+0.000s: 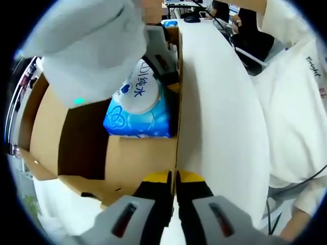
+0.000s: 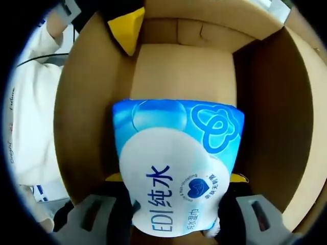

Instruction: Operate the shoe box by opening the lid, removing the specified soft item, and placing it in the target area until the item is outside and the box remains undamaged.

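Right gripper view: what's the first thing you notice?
A bright blue-and-white wipes pack sits between the right hand-held gripper's jaws, inside the brown cardboard box. In the left gripper view, the left hand-held gripper is pinched on the box's wall.

Left gripper view along box edge, right gripper view close inside, both sharing wipes pack

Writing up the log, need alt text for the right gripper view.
The right gripper is shut on a blue-and-white wipes pack, inside the open cardboard box. A yellow tip of the left gripper shows at the box's far wall.
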The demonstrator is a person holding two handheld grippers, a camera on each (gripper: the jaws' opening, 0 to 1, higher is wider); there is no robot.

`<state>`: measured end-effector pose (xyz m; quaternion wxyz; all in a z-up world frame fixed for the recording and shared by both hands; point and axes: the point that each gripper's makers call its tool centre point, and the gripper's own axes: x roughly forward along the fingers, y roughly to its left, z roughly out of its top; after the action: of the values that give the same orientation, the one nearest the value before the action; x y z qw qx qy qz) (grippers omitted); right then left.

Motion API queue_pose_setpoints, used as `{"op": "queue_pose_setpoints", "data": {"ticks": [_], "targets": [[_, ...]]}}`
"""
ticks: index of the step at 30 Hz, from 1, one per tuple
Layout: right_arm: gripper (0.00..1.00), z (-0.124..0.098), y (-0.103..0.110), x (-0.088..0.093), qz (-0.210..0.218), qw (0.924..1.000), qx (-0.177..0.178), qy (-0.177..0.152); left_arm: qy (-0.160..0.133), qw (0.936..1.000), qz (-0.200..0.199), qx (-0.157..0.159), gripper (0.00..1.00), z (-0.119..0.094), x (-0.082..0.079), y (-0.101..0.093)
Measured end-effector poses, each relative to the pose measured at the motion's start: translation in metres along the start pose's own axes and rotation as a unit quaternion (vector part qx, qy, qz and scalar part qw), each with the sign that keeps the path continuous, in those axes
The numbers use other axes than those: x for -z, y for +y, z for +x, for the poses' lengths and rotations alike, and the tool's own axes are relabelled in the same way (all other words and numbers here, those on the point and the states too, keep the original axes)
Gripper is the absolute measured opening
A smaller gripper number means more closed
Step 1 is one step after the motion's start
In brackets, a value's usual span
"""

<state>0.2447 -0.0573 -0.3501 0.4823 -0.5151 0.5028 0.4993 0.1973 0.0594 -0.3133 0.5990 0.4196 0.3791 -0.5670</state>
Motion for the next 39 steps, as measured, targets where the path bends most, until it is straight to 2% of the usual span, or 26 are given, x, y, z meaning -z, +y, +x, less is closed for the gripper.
{"op": "queue_pose_setpoints", "data": {"ticks": [6,9,11,12,13,14,15,16,18,19,20,21,24,25,27,28,29,30,31,32,33,34,36,37,38,39], "targets": [[0.66,-0.002,-0.001,0.001,-0.001,0.9999,0.0,-0.014,-0.002,1.0,-0.001,-0.004,0.03,0.002,0.0,0.003],[0.65,-0.005,-0.006,-0.006,-0.051,0.9973,0.025,-0.046,0.0,1.0,-0.003,-0.002,0.03,0.002,0.0,0.006],[0.64,-0.01,-0.01,-0.003,-0.035,0.9975,0.032,-0.052,-0.002,1.0,-0.002,-0.002,0.03,0.003,0.0,0.008],[0.63,-0.014,-0.015,-0.007,-0.015,0.9957,0.033,-0.085,-0.004,1.0,-0.003,-0.002,0.03,0.003,-0.001,0.009],[0.61,-0.019,-0.017,-0.004,-0.019,0.996,0.035,-0.081,-0.004,1.0,-0.004,-0.002,0.03,0.003,0.0,0.01],[0.61,-0.024,-0.021,-0.013,-0.038,0.9922,0.046,-0.109,-0.003,1.0,-0.006,-0.003,0.03,0.003,-0.001,0.011],[0.61,-0.026,-0.02,-0.015,-0.04,0.9908,0.048,-0.12,-0.003,0.9999,-0.014,-0.005,0.03,0.003,-0.001,0.012],[0.6,-0.03,-0.014,-0.01,-0.036,0.9929,0.039,-0.107,-0.003,0.9999,-0.013,-0.005,0.03,0.003,-0.001,0.012],[0.6,-0.027,-0.011,-0.011,-0.049,0.9927,0.034,-0.105,-0.003,0.9999,-0.011,-0.004,0.03,0.003,-0.001,0.013],[0.6,-0.024,-0.01,-0.007,-0.038,0.9957,0.02,-0.083,-0.002,0.9999,-0.01,-0.003,0.03,0.003,-0.001,0.011],[0.6,-0.02,-0.017,-0.008,-0.04,0.9956,0.031,-0.079,-0.001,0.9999,-0.009,-0.005,0.03,0.002,-0.001,0.008],[0.6,-0.021,-0.019,-0.003,-0.028,0.9973,0.029,-0.062,-0.003,0.9999,-0.01,-0.006,0.03,0.002,-0.001,0.007],[0.6,-0.029,-0.017,-0.001,-0.038,0.9969,0.033,-0.061,-0.006,0.9999,-0.009,-0.009,0.03,0.001,-0.001,0.002],[0.6,-0.04,-0.016,0.002,-0.038,0.9969,0.035,-0.059,-0.006,0.9999,-0.011,-0.008,0.03,0.001,-0.001,0.001],[0.6,-0.054,-0.028,0.001,-0.03,0.9959,0.049,-0.07,-0.006,0.9999,-0.009,-0.005,0.03,0.0,-0.001,0.005],[0.6,-0.058,-0.027,0.002,-0.036,0.9955,0.051,-0.071,-0.005,0.9999,-0.009,-0.004,0.03,0.0,-0.001,0.008],[0.6,-0.068,-0.035,-0.001,-0.031,0.993,0.078,-0.084,-0.004,0.9999,-0.009,-0.003,0.03,0.0,-0.001,0.01],[0.6,-0.074,-0.044,0.001,-0.031,0.9942,0.065,-0.08,-0.004,1.0,-0.008,-0.003,0.03,0.0,-0.001,0.01],[0.6,-0.081,-0.054,0.001,-0.041,0.9927,0.085,-0.075,-0.004,1.0,-0.007,-0.003,0.03,0.0,-0.001,0.011],[0.6,-0.084,-0.055,0.001,-0.046,0.9909,0.101,-0.076,-0.004,1.0,-0.006,-0.003,0.02,0.0,-0.001,0.011],[0.6,-0.089,-0.05,0.005,-0.054,0.9927,0.088,-0.062,-0.006,1.0,-0.001,-0.004,0.02,0.0,0.0,0.008],[0.6,-0.093,-0.047,0.007,-0.052,0.9923,0.094,-0.061,-0.008,1.0,0.0,-0.004,0.02,-0.001,-0.001,0.006],[0.6,-0.1,-0.042,0.01,-0.049,0.9934,0.085,-0.06,-0.01,0.9999,-0.001,-0.004,0.02,-0.001,-0.001,-0.001],[0.6,-0.102,-0.04,0.01,-0.035,0.9939,0.079,-0.07,-0.009,1.0,0.001,-0.004,0.02,0.0,-0.001,-0.006],[0.6,-0.102,-0.037,0.01,-0.037,0.9939,0.076,-0.071,-0.007,1.0,0.002,-0.004,0.02,0.0,-0.001,-0.007],[0.6,-0.102,-0.037,0.009,-0.035,0.9935,0.078,-0.075,-0.006,1.0,0.002,-0.002,0.02,-0.001,0.0,-0.001]]}}
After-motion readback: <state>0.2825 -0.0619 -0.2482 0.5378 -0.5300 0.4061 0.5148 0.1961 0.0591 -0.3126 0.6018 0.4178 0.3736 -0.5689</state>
